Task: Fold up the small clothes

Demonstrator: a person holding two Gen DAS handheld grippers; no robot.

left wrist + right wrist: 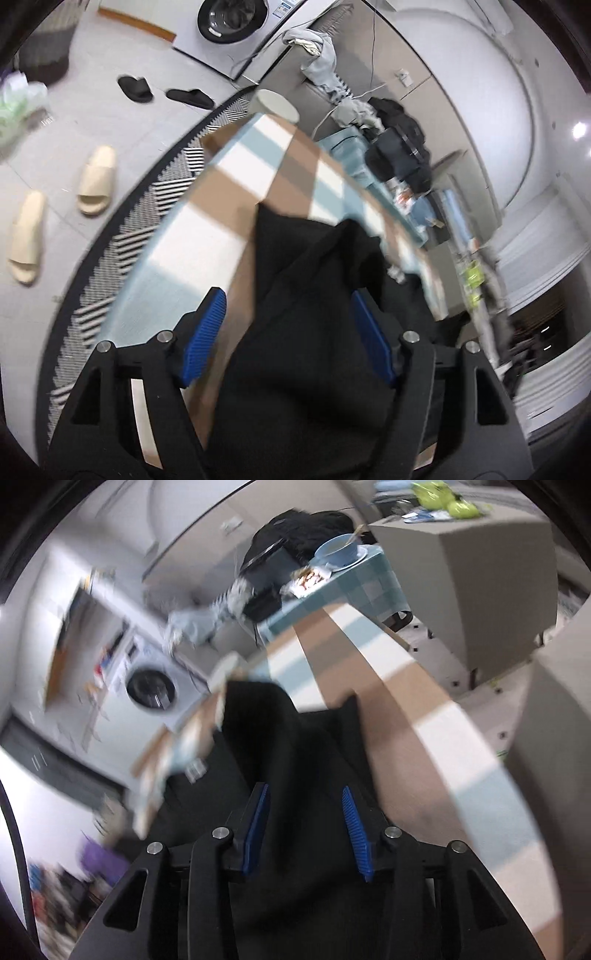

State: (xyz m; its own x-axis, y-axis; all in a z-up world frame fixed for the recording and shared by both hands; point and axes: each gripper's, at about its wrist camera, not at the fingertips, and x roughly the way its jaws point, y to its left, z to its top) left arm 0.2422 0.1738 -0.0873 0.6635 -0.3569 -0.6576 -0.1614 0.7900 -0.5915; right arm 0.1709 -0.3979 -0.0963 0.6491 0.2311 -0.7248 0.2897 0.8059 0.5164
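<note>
A black garment (306,325) lies on a table with a brown, white and pale blue checked cloth (236,192). My left gripper (288,332) is open, its blue pads (205,332) wide apart, with the black cloth running between them. In the right wrist view the same black garment (295,760) lies on the checked cloth (406,716). My right gripper (306,830) is open too, its blue pads (256,830) apart over the black fabric. Both views are blurred by motion.
A washing machine (229,22), black slippers (135,88) and cream slippers (96,181) are on the floor to the left. A striped rug (147,229) lies under the table. A blue bowl (338,550) and a black bag (295,528) sit at the far end.
</note>
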